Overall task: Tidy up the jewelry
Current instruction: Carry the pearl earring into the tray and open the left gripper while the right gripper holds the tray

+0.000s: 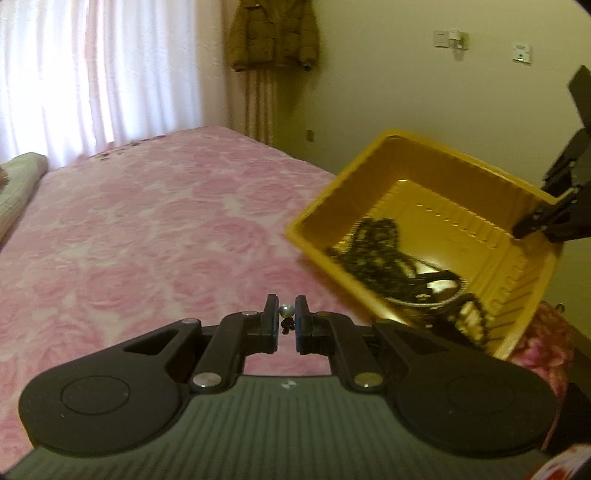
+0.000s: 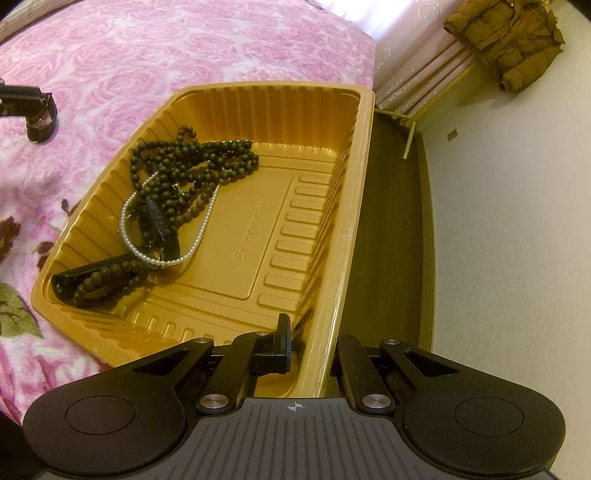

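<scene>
Here the left claw (image 1: 286,320) is pinching a small piece of jewelry (image 1: 286,312), a pale bead with a dark bit hanging under it, between its nearly closed pads above the pink rose-patterned bed (image 1: 155,221). The piece is too small to tell what kind it is. Just to its right, the yellow tray (image 1: 417,155) is sitting tilted at the bed's edge, with the right claw (image 2: 295,341) clamping its near rim: one finger is lying inside the tray wall, the other is hidden outside it. Inside the tray, toward its left half, a long string of dark green beads (image 2: 192,158) is lying in a tangle, with a white pearl strand (image 2: 201,225) looping across it and over a black bracelet (image 2: 159,225). Nearer the corner, a second black piece (image 2: 74,278) is resting beside a short loop of dark beads (image 2: 107,282). A brown jacket (image 1: 273,33) is hanging on the wall beyond the bed, next to the white curtains (image 1: 96,66).
</scene>
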`<state>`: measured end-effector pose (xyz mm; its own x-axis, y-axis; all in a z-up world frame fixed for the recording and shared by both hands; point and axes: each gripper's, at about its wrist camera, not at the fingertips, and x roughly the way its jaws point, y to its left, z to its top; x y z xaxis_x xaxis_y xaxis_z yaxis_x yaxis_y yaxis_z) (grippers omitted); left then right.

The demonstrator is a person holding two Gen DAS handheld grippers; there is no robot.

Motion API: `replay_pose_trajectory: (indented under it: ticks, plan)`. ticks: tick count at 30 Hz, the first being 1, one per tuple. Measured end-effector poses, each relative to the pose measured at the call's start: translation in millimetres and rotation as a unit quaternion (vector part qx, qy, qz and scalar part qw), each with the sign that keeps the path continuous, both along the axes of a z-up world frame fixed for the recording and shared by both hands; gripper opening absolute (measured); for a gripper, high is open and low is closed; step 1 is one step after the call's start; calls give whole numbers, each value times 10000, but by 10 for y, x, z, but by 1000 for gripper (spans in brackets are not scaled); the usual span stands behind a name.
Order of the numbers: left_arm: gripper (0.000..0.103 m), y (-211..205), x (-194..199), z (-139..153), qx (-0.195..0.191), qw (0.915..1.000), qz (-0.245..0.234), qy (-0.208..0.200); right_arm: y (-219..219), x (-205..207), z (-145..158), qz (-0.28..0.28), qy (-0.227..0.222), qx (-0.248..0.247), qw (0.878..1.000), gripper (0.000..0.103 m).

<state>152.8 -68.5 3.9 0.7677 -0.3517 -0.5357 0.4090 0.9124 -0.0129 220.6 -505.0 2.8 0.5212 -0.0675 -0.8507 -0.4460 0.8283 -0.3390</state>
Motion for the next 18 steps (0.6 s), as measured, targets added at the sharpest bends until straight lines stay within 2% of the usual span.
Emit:
replay_pose_trajectory:
  ticks: [7,12,18]
  plan:
    - [7,-408,-110,41,-317,9967,-744,81,-7,-1,0,1,1,5,10000,5]
    - [7,-725,-170,56,-280,9926,-1184,43,-3,-4,2,2,-3,10,10000,5]
    - [7,-947,-170,-14,-135,9904,-1374,84,-6,-3,0,1,0,13,10000,5]
